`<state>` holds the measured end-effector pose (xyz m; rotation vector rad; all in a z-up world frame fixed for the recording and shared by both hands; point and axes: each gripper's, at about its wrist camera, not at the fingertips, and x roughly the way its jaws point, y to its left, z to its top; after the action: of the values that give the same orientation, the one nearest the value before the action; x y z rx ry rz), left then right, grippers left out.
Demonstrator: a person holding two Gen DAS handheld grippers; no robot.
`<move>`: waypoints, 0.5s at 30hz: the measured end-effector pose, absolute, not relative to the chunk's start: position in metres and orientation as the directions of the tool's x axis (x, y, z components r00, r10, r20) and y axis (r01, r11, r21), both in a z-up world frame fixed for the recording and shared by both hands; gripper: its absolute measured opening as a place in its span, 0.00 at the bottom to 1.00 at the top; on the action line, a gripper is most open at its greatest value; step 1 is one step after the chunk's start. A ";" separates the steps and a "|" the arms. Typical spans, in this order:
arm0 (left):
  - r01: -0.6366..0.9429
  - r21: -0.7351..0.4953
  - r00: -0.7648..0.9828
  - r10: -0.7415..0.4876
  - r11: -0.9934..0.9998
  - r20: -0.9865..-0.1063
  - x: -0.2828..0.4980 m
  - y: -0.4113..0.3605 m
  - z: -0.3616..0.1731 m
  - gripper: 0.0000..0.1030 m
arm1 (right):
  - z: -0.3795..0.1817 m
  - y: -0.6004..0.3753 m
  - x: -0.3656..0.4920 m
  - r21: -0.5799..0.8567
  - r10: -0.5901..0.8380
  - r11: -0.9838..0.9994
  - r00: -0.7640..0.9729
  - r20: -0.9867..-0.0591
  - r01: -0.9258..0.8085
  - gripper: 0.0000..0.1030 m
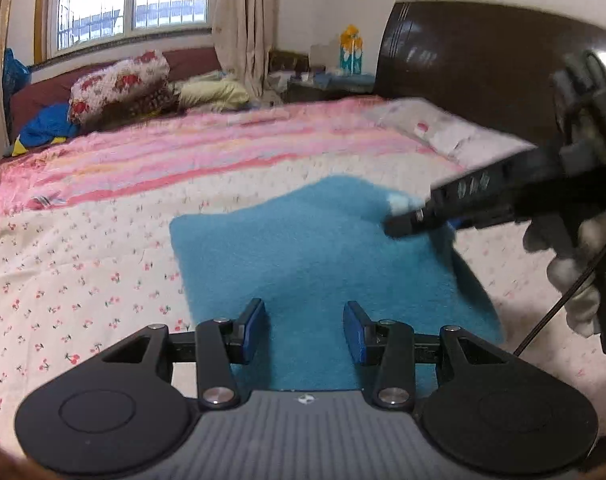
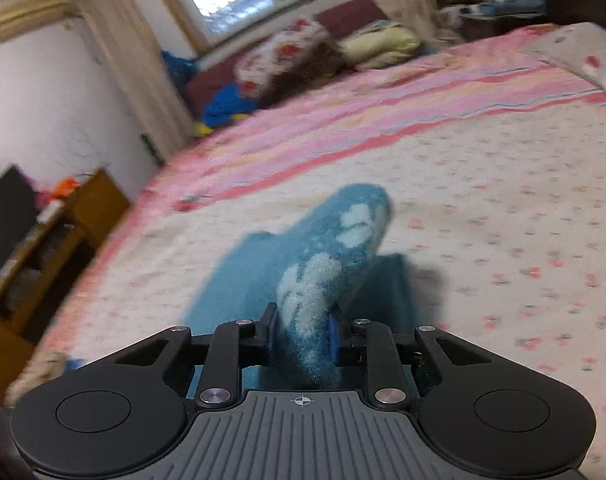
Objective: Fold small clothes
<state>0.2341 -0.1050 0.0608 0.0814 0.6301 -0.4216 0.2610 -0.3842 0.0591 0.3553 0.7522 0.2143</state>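
Folding underway on the bed [image 1: 103,240]; blue fleece cloth [image 1: 303,248] lying mostly flat on the floral sheet, well short of the dark headboard [image 1: 483,60], on the foot side of it; one corner of cloth lifted and doubled over, pale paw-print pattern showing on the raised flap in the right wrist view; right gripper [image 2: 301,332] clamped on that flap, fabric bunched between the blue pads; seen from the left wrist view, reaching in from the headboard side with the corner raised above the flat part; left gripper [image 1: 305,330] hovering over the near edge of cloth, tongs apart, nothing between them, contact with fabric not clear; step judged as first fold, mid-carry; next move likely calls for drawing the held corner across to the opposite edge, laying it flat, aligning edges, left gripper pinning the near edge to stop sliding; fleece soft, likely to sag and drag.
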 end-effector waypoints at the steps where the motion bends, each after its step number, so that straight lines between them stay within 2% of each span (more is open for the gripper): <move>1: 0.410 -0.043 0.714 -0.350 0.911 -0.606 0.238 -0.107 0.053 0.46 | 0.043 -0.384 0.268 0.382 0.300 0.923 0.685 -0.664 -0.034 0.22; 2: 0.406 -0.030 0.707 -0.335 0.913 -0.622 0.239 -0.110 0.046 0.46 | 0.029 -0.381 0.272 0.370 0.291 0.929 0.666 -0.686 -0.025 0.22; 5: 0.416 0.044 0.724 -0.302 0.908 -0.621 0.230 -0.119 0.043 0.46 | 0.024 -0.379 0.268 0.381 0.286 0.925 0.685 -0.670 -0.014 0.23; 9: 0.397 0.011 0.713 -0.300 0.918 -0.634 0.232 -0.117 0.049 0.46 | 0.042 -0.377 0.263 0.357 0.274 0.934 0.672 -0.688 -0.015 0.32; 13: 0.392 -0.013 0.705 -0.310 0.920 -0.638 0.231 -0.114 0.054 0.46 | 0.072 -0.363 0.245 0.234 0.168 0.972 0.748 -0.642 -0.017 0.32; 15: 0.393 0.004 0.706 -0.299 0.920 -0.642 0.230 -0.116 0.053 0.46 | 0.082 -0.357 0.241 0.227 0.185 0.972 0.767 -0.615 -0.052 0.32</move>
<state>0.2301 -0.1161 0.0529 0.1442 0.6868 -0.3860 0.2405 -0.3566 0.0817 0.2021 0.6864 0.1296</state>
